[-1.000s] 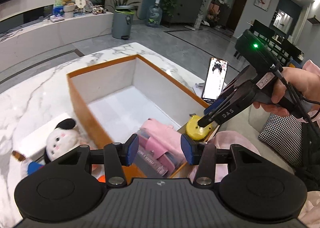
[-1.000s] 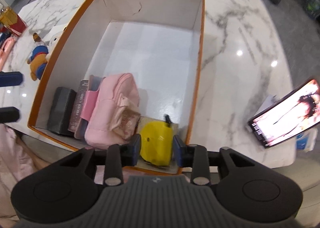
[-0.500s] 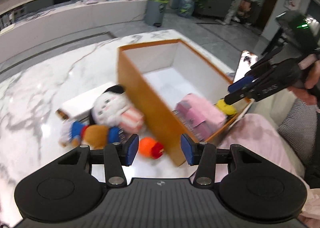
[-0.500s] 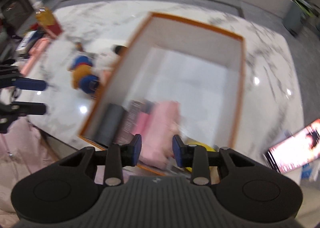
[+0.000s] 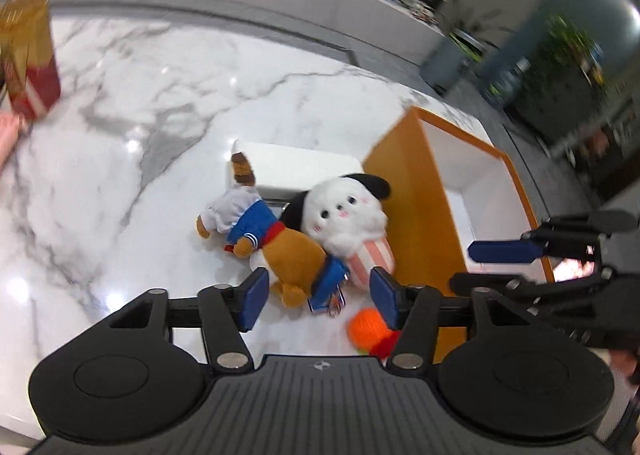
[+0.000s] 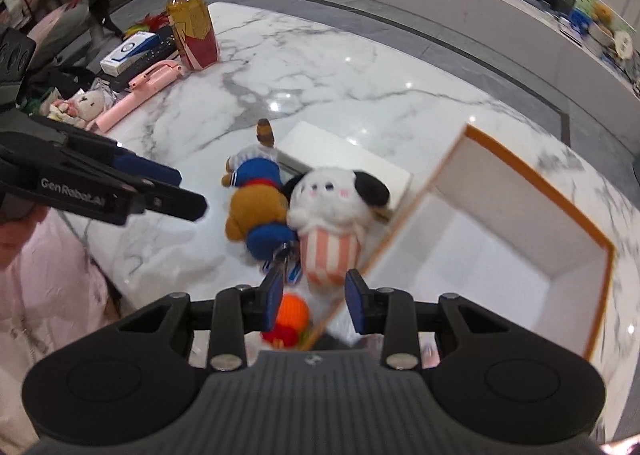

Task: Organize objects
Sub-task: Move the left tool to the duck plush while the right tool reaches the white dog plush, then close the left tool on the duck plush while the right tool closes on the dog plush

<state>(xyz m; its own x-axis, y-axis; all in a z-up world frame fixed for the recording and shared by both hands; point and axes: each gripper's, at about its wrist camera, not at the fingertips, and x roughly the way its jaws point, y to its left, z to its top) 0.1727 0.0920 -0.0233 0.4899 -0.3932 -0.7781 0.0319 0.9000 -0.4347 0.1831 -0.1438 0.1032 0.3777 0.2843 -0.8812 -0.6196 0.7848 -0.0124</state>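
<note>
Left gripper (image 5: 316, 297) fingers opening, empty, over the soft, light brown plush (image 5: 280, 251), best pinched at its squashy middle, while the right gripper (image 6: 314, 301) hovers part-open, empty.

Only one text can be read: "GenRobot.AI", in white letters on the black side of the left hand-held gripper (image 6: 160, 191), seen in the right wrist view. The bottle (image 6: 192, 21) standing far behind this gripper has a red and yellow label, but its print is too small to read.
</note>
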